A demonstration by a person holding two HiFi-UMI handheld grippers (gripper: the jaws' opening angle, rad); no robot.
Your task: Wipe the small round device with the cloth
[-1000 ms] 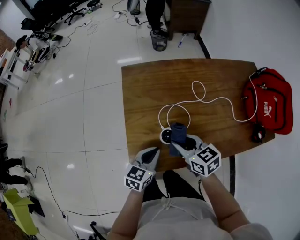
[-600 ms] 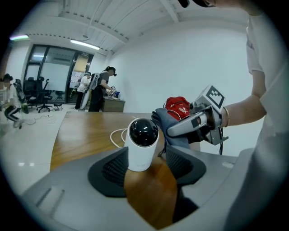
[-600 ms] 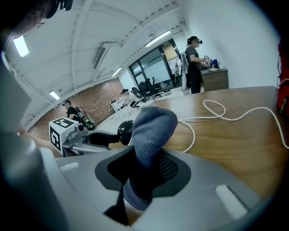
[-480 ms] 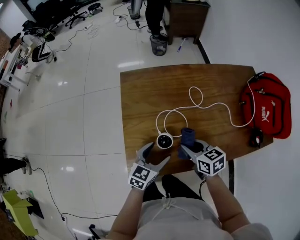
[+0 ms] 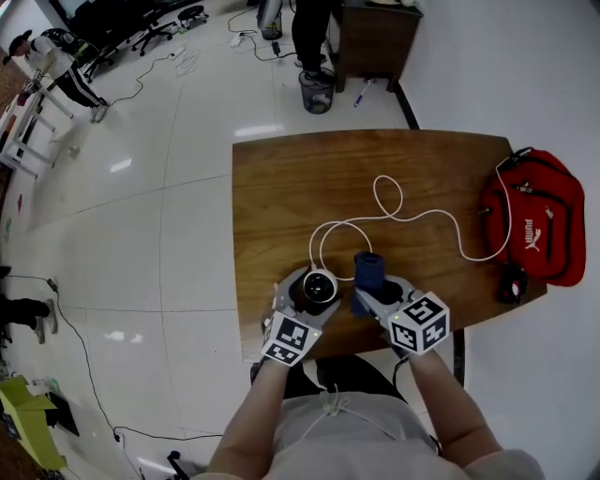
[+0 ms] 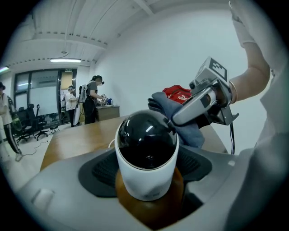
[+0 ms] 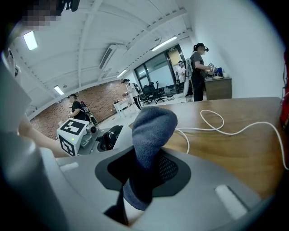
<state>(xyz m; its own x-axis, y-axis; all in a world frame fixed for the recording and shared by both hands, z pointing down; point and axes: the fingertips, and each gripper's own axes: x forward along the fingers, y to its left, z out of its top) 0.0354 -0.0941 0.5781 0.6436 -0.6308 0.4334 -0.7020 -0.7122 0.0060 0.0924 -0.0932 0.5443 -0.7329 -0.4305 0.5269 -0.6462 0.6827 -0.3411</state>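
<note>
Spreading left gripper [image 5: 309, 298] wide, jaws just now opening, around small round device [image 6: 146, 153]. Device standing upright between pads, not being squeezed, sitting on wooden table [image 5: 281, 187] near front edge. Clamping blue cloth [image 7: 151, 135] in right gripper [image 5: 373, 289], jaws closing tight on it, folded end sticking up past fingertips. Holding cloth just beside device, on its right. Trailing white cable [image 5: 412, 217] from device toward red bag [image 5: 539, 220].

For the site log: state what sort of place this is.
Most likely an open-plan office or lab workspace: wheeled office chairs on a glossy tiled floor, a waste bin, and glass partitions behind.
</note>
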